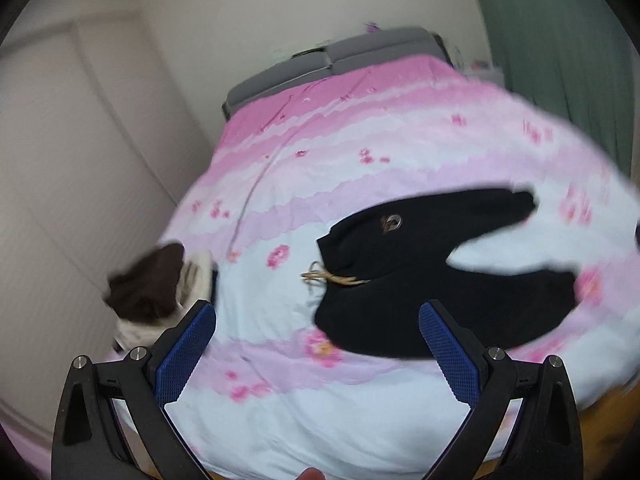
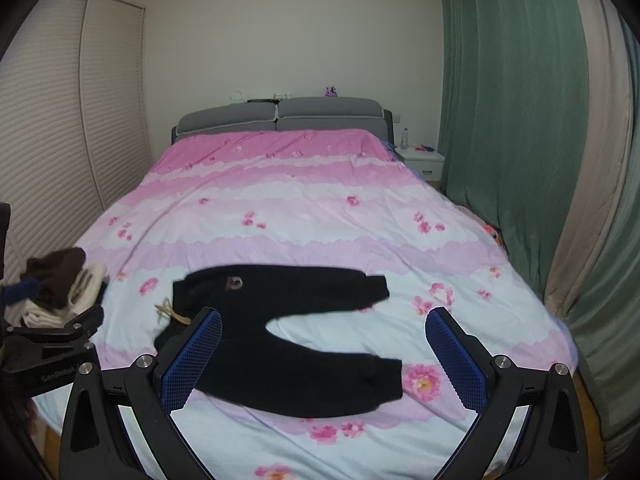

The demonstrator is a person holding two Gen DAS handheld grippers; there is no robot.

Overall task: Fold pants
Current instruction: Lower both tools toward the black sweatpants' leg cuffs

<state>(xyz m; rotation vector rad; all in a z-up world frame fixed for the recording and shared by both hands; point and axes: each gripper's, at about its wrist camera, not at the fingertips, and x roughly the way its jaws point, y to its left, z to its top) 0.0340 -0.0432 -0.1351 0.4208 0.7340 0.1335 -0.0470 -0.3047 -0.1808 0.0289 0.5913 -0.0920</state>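
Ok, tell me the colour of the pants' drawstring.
The drawstring is tan, clearest in the left wrist view.

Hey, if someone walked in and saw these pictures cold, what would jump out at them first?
The black pants would grab the eye first: they lie spread flat, legs apart, on the near end of the pink flowered bedspread, a tan drawstring trailing from the waistband. Next comes the heap of brown and cream clothes at the bed's left edge. The left gripper and right gripper both hang open above the bed, holding nothing.
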